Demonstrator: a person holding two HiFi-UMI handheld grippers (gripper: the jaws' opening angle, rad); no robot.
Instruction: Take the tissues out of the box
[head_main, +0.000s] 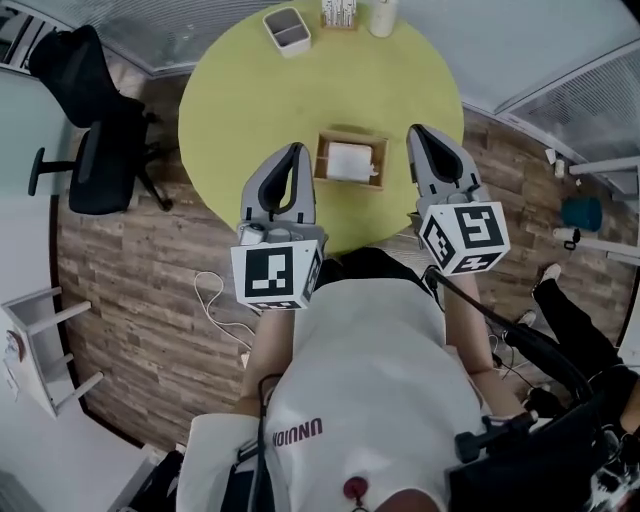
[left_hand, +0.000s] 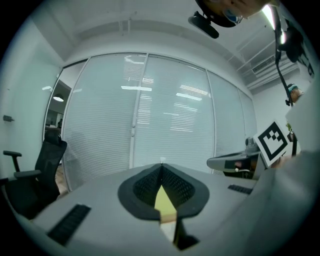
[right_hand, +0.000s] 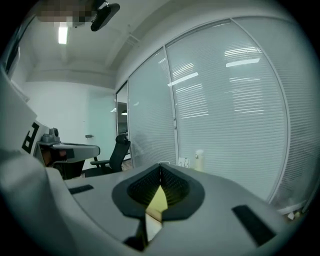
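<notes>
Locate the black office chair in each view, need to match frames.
Head view: chair at upper left, left of the table.
Left gripper view: chair at the left edge.
Right gripper view: chair left of centre, small and far off.
Shared landmark: the yellow table, seen in both gripper views only as a sliver low at centre.

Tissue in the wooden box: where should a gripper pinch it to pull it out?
Pinch the white tissue on its top, coming straight down from above. The wooden box walls it in on every side and only its top is open. The right gripper, now shut, would likely need to open first.
</notes>
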